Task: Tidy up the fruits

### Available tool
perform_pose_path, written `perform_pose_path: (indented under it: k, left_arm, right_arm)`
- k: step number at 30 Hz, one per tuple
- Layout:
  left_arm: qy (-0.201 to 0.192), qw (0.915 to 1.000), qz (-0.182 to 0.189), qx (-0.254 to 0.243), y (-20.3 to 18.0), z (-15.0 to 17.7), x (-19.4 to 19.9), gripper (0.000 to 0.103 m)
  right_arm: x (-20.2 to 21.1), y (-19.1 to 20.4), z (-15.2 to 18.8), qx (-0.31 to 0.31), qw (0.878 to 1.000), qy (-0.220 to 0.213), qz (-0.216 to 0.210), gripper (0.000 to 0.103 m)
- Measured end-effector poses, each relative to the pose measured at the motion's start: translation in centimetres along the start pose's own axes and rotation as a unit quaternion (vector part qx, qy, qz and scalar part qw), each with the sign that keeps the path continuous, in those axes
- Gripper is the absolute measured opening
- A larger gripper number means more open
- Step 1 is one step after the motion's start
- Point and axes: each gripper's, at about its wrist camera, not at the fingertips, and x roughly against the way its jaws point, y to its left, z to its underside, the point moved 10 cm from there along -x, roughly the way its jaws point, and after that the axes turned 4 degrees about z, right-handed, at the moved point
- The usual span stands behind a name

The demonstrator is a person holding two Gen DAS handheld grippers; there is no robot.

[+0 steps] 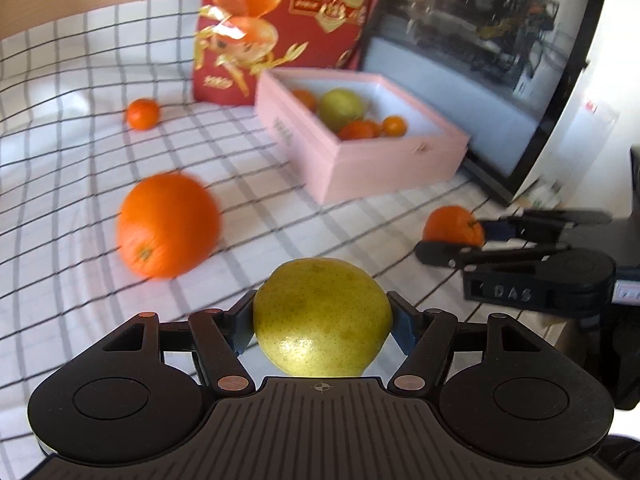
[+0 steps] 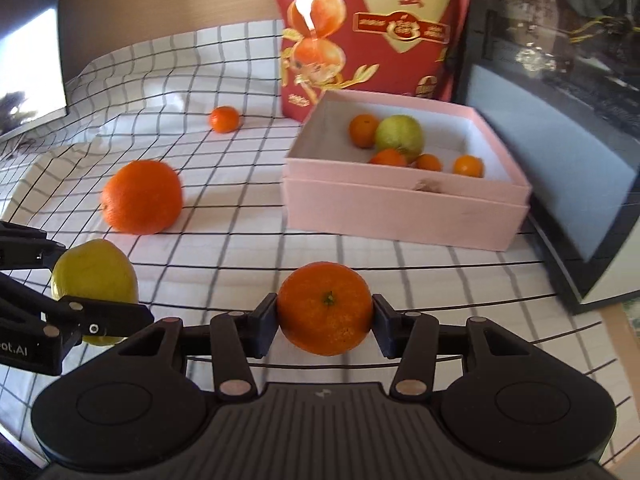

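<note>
Left claw [image 1: 322,322] pinches a yellow-green fruit [image 1: 322,317] between its blue pads, the fruit's lower edge hidden behind the claw body. Right claw [image 2: 325,322] pinches a mandarin [image 2: 325,307] the same way, stem toward the camera.

From the left wrist view, the right claw sits at about 3 o'clock with its mandarin only partly showing past the dark fingers. From the right wrist view, the left claw enters at 9 o'clock, cut off by the frame edge, and its fingers cover the bottom of the yellow-green fruit.

A pink box [image 2: 404,216] stands on the checked cloth [image 2: 224,240] at about 1 o'clock in both views. Inside lie a green fruit [image 2: 399,134] and several small oranges [image 2: 468,166]; the near wall hides their undersides, so their exact count is hard to tell. A big orange [image 2: 142,197], blurred in the left view, rests on the cloth at 10 o'clock, apart from the box. A small mandarin [image 2: 225,119] lies farther back at 11 o'clock.

Behind the box a red bag [image 2: 376,28] with printed oranges stands upright, its top cut off. A dark glass-fronted case [image 2: 560,128] runs along 2 o'clock, its contents too murky to make out.
</note>
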Motion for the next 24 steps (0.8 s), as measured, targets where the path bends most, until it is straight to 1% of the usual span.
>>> perform_pose_path:
  k: [2,4,7,9,10,12,14,15,18,20,22,24]
  left_arm:
    - [-0.014,0.9996,0.020,0.014,-0.8,-2.1,-0.4,0.073]
    - [-0.034,0.9986,0.035,0.022,-1.7,-4.9,-0.9,0.073]
    - [-0.064,0.9962,0.053,0.026,-2.8,-10.0,-1.7,0.073]
    - [-0.079,0.9945,0.061,0.031,-3.5,-13.4,-2.3,0.073]
    - [-0.087,0.9938,0.061,0.030,-3.7,-15.3,-2.6,0.073]
    - [-0.104,0.9935,0.046,0.013,-4.1,-18.9,-3.2,0.073]
    - [-0.109,0.9936,0.030,-0.003,-4.3,-21.8,-4.2,0.073]
    - [-0.102,0.9944,0.027,-0.004,-4.3,-23.0,-5.1,0.073]
    - [-0.066,0.9972,0.027,0.022,-3.3,-24.1,-8.5,0.073]
    - [-0.032,0.9990,0.007,0.030,-2.5,-23.7,-11.6,0.073]
    - [0.000,0.9997,-0.019,0.014,-2.0,-22.5,-14.5,0.073]
    - [0.026,0.9991,-0.032,0.002,-1.8,-21.4,-16.8,0.073]
  right_arm:
    - [0.2,-1.2,-0.7,-0.008,1.000,-0.006,0.002,0.048]
    - [0.8,-2.5,-2.2,-0.013,1.000,-0.023,0.003,0.048]
    - [2.1,-4.6,-6.4,-0.008,0.998,-0.066,0.010,0.048]
    - [2.5,-6.0,-9.1,0.001,0.996,-0.086,0.020,0.048]
    - [2.5,-6.6,-10.5,0.006,0.995,-0.093,0.026,0.048]
    - [2.2,-7.6,-12.6,0.011,0.994,-0.102,0.032,0.048]
    - [1.2,-8.5,-14.3,0.014,0.994,-0.099,0.039,0.048]
    - [0.5,-8.8,-14.8,0.015,0.995,-0.094,0.041,0.048]
    - [-2.1,-9.6,-15.8,0.016,0.996,-0.075,0.036,0.048]
    - [-4.2,-10.1,-15.5,0.012,0.998,-0.056,0.036,0.048]
    - [-6.1,-10.4,-14.5,0.012,0.999,-0.036,0.036,0.048]
    - [-7.5,-10.6,-13.8,0.015,0.999,-0.024,0.036,0.048]
